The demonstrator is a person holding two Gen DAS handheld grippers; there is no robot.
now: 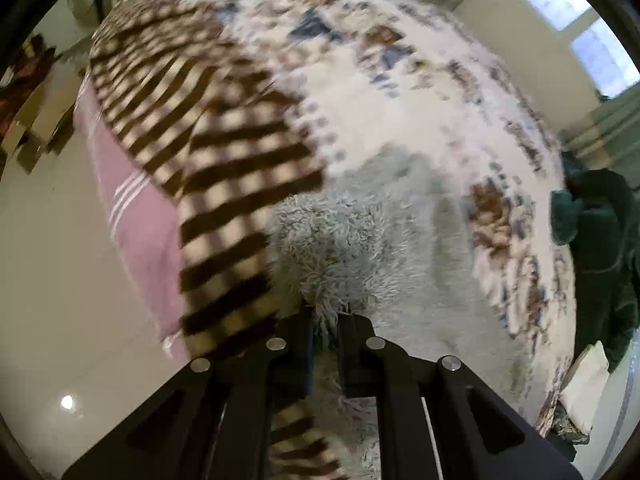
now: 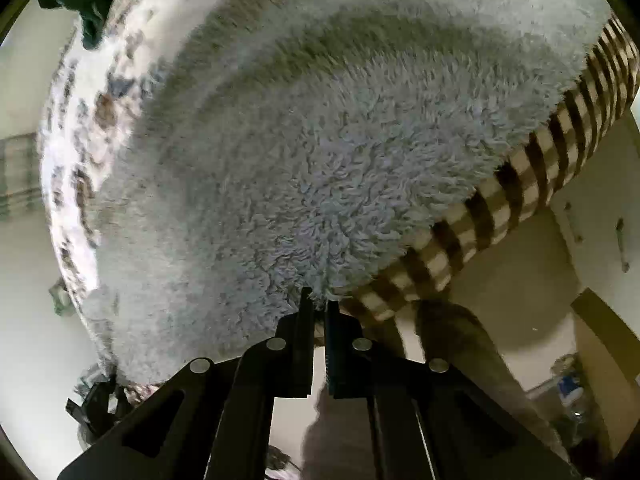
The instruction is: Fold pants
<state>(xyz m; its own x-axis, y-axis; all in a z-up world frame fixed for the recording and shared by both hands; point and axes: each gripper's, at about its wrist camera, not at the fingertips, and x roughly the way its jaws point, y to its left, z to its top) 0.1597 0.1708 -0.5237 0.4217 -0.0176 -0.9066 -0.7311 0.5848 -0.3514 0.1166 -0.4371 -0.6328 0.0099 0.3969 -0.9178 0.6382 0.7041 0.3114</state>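
Left tool [image 1: 325, 316]: jaws drawn nearly together, pinching an edge of the fluffy pale grey-blue pants [image 1: 348, 240], tufts of pile bunched between the tips. Pants spread ahead and to the right of the tool, lying on a white patterned bedcover [image 1: 420, 92] with brown and blue motifs. Just left of the pants, overlapping the bedcover, a brown-and-cream checked blanket [image 1: 208, 128]; beside and partly beneath it, a pink sheet [image 1: 136, 216] with thin white stripes. Pale glossy floor [image 1: 52, 280] at the left edge, dark green cloth [image 1: 600, 232] bunched at the far right, window light at the top right. Much of this view blurred.

Right tool [image 2: 318, 300]: jaws likewise almost shut, tips gripping the near edge of the same pants [image 2: 320, 140], pile gathered in the narrow gap. Fleece filling most of this view, with a shaded crease curving across its upper part. Checked blanket [image 2: 520, 184] showing along the right edge, below the pants. Patterned bedcover [image 2: 80, 128] at the left, floor [image 2: 520, 280] beyond.
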